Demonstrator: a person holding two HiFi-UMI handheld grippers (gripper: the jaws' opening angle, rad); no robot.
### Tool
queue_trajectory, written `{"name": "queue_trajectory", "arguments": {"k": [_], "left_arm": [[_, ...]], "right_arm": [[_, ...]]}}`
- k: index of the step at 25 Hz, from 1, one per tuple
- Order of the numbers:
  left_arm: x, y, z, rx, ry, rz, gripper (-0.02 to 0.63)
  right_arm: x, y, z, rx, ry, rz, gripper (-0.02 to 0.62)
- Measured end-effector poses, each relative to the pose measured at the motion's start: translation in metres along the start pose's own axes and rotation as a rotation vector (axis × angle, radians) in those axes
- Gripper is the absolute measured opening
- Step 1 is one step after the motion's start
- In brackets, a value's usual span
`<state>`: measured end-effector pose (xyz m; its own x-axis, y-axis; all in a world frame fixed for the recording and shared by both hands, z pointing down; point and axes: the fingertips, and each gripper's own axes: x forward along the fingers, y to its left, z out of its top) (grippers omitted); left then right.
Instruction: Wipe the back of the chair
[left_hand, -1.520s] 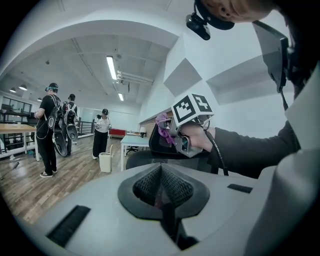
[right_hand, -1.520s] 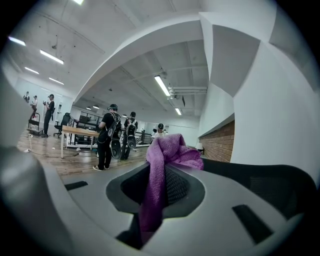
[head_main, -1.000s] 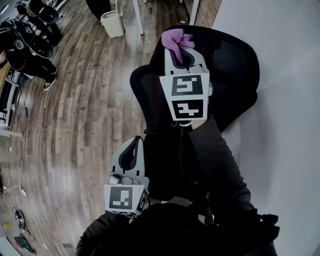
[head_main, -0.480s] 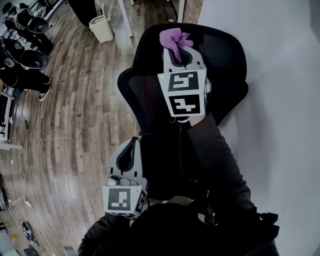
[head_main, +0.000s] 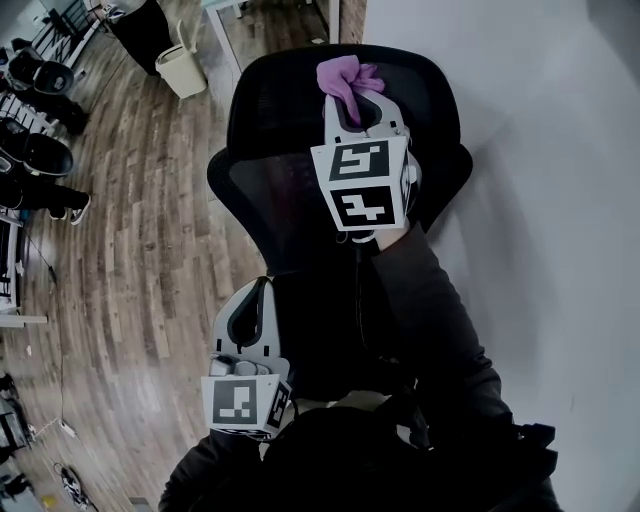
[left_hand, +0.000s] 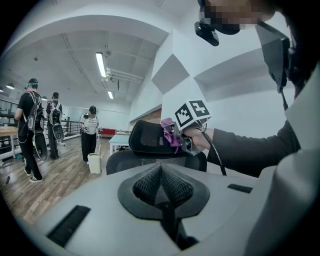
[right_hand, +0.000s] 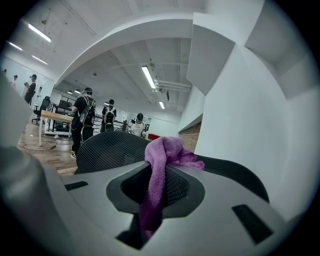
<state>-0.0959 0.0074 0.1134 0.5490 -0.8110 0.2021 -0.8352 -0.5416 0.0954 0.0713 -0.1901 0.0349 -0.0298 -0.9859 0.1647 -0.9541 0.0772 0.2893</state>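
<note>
The right gripper (head_main: 352, 98) is clamping a purple cloth (head_main: 345, 77) at the top edge of a black mesh office chair (head_main: 270, 120), its two jaws pressing together on the fabric. In the right gripper view the cloth is running down through the narrow gap between the jaws, while a bunched end is spilling out over their tips and lying against the curved top rim of the chair's back. From the left gripper view the bunch is meeting the upper edge of the backrest, though firm contact is hard to confirm. The black-and-white marker cube (head_main: 362, 185) on this gripper is facing up towards the head camera, and a dark sleeve (head_main: 430, 320) is reaching forward behind it. The left gripper (head_main: 253, 292) is hanging lower and nearer the person, beside the chair's left side and over the wooden floor (head_main: 130, 250); its jaws are sitting together, with nothing between them, and it is touching neither the chair nor the cloth. The chair is standing close to a white wall (head_main: 540, 200) on its right. A pale bin (head_main: 182, 68) is standing on the floor beyond the chair, and several people (right_hand: 82, 122) are standing in the open room in the background.
</note>
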Motion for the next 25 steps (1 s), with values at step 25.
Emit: {"name": "queue_trajectory", "arguments": {"k": [25], "left_arm": [[0.009,-0.046,-0.008,0.049,0.002,-0.044,0.009]], "right_arm": [[-0.047,-0.102,-0.031,-0.021,-0.003,-0.184,0.054]]}}
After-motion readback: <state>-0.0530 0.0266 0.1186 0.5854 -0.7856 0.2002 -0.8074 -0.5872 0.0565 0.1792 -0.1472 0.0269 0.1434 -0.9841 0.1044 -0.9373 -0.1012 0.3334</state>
